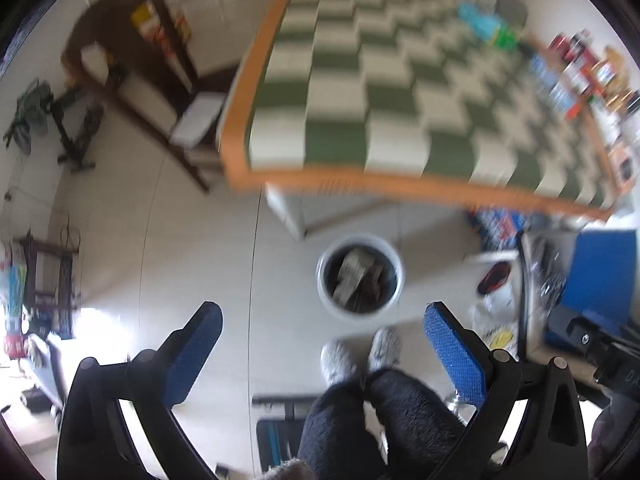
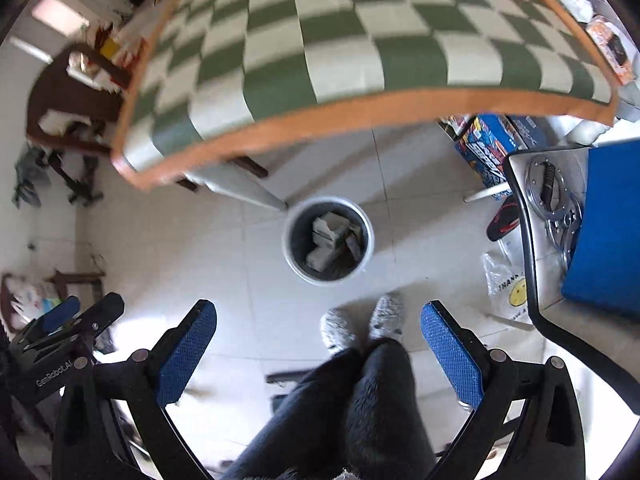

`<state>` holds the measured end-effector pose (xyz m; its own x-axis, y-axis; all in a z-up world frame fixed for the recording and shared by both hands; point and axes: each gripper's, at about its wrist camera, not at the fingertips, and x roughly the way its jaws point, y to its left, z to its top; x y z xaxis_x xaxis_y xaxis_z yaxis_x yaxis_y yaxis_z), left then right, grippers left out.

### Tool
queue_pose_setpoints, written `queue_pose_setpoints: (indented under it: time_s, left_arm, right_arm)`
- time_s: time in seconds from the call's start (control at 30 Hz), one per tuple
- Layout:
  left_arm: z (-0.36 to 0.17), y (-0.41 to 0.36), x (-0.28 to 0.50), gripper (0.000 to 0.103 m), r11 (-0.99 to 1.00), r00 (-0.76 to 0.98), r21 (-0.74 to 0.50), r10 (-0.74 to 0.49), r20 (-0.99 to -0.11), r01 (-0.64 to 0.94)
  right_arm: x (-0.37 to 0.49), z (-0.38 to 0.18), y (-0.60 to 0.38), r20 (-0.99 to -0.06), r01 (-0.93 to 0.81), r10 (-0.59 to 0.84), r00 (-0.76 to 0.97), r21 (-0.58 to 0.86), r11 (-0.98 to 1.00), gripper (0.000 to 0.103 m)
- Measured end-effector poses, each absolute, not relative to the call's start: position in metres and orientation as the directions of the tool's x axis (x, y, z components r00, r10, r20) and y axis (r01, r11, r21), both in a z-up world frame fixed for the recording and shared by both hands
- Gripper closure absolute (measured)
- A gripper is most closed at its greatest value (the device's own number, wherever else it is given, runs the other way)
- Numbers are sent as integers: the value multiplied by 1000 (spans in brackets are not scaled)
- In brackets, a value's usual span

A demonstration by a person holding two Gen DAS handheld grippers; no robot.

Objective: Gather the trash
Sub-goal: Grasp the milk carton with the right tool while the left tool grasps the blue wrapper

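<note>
Both grippers — left (image 1: 324, 332), right (image 2: 318, 326) — released, empty; trash bin (image 2: 289, 248) (paper inside) at twelve o'clock.

My left tongs (image 1: 323, 332) and right tongs (image 2: 318, 330) are matt black plastic with rough, dimpled blue pads (image 2: 450, 354). The bench (image 2: 320, 28) wears a green-and-cream checked cloth with an orange border. The floor (image 2: 208, 248) is smooth, glossy pale tile. The bin (image 2: 289, 240) looks like smooth plastic, crumpled paper (image 2: 326, 236) inside. My trousers (image 2: 360, 412) are fuzzy dark cloth, my socks (image 2: 338, 328) woolly grey.
</note>
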<state>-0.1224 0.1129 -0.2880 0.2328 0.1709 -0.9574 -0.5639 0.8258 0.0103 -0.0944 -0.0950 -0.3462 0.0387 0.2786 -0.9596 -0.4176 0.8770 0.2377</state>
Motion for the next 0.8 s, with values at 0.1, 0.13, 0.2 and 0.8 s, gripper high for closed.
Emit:
queue_pose_setpoints:
  time_s: [0.1,0.13,0.2,0.8]
  left_arm:
    - [-255,115,-88,0,837,287,27,217,-933,-547]
    - [-246,116,-74,0,840,301,29,226,-926,-542]
    - [-232,115,-47,0,846,323,32,238,-916,-533]
    - [-260,66,297,0,880,217,90,212,-953,-467]
  right_arm:
    - [-73,-306,-102,-942,-389,323,94,264,883,0]
    - [-62,-291,-108,-935,-372,332,125,266,889,0]
    - [-42,-270,-116,-924,-346,344,166,272,898,0]
    - [340,-283,-190,-949,-227,149,277,86,970,0]
